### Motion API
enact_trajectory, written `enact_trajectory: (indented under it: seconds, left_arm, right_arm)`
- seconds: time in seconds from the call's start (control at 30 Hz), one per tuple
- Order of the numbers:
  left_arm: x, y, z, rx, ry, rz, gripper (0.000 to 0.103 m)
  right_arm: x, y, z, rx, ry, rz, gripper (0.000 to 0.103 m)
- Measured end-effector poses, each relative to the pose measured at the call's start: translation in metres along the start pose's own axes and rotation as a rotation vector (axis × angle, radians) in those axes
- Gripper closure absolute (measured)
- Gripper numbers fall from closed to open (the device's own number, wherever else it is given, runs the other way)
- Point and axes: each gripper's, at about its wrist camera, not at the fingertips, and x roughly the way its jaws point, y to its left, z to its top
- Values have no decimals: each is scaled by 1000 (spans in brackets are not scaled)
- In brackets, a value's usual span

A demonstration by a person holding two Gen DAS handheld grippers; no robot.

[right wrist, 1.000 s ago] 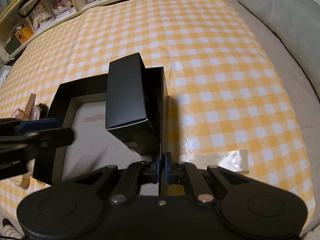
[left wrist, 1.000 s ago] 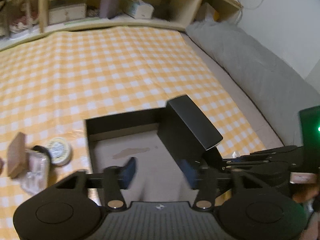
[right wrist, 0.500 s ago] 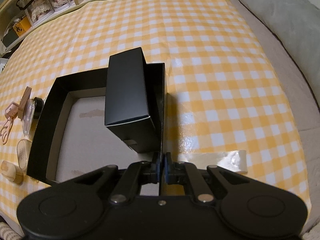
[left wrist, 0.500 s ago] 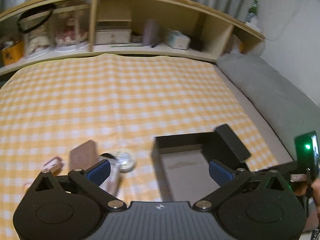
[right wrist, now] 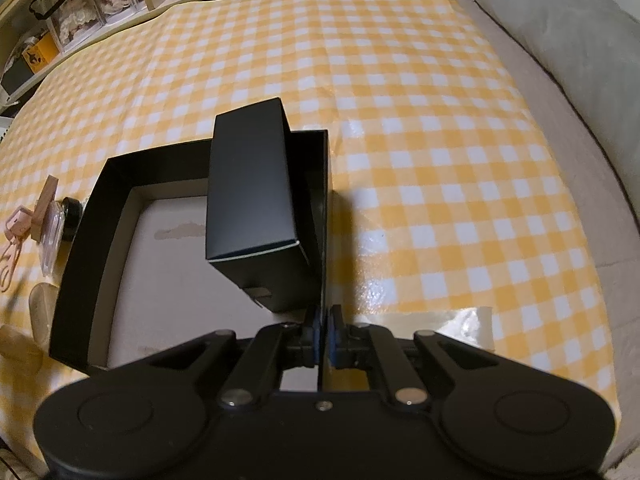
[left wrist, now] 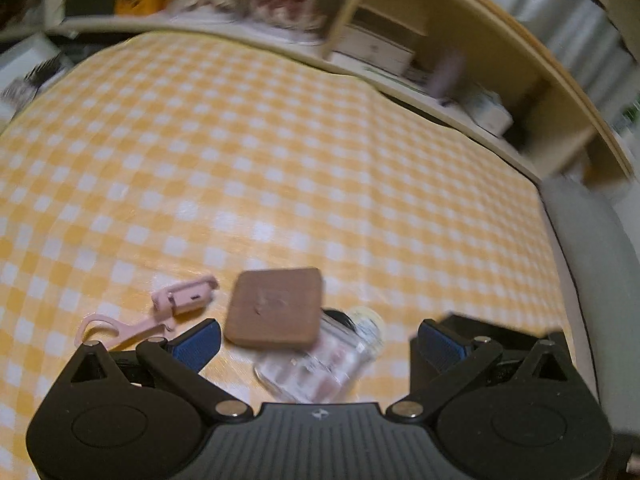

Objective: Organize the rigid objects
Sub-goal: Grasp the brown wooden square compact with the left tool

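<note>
The right gripper [right wrist: 323, 336] is clenching the near right wall of the open black tray [right wrist: 76, 264], its pads pressing on that thin wall. The tray is sitting on the yellow checked cloth [right wrist: 420, 128] covering the surface. Inside the tray, a tall black box [right wrist: 252, 184] is leaning against the tray's right wall, near its far right corner.

The left gripper [left wrist: 318, 340] is hanging wide open, released and grasping nothing, over the small things lying just left of the tray. Between its spread fingers a brown flat case [left wrist: 276, 306] is lying, partly resting on a clear plastic box [left wrist: 316, 364]. Against that box's far end a small round tin [left wrist: 366, 318] and a dark lid [left wrist: 338, 316] are showing. Further left of the tray, beyond the brown case, a pink clip-like tool [left wrist: 176, 302] is lying on the cloth. The left view is blurring. Wooden shelves [left wrist: 460, 64] are lining the far side of the cloth.
</note>
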Motion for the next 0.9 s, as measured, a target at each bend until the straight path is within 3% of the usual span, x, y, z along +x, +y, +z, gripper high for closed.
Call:
enact_trajectory:
  seconds: [0.27,0.57,0.83,0.9]
  left_arm:
    - [48,31,11,-89,113,-46,0]
    - [81,67,19,-203,160,-141,0]
    - [91,56,19,-84,123,-137,3]
    - [90,50,17,-6,118,-126,15]
  right_arm:
    - [10,-4,3,10,9,0,96]
    - [38,-3,6,-13,36,-5,96]
    - [44,-1,2,-21,34,-3,96]
    - [44,-1,4,-23,35,-2,96]
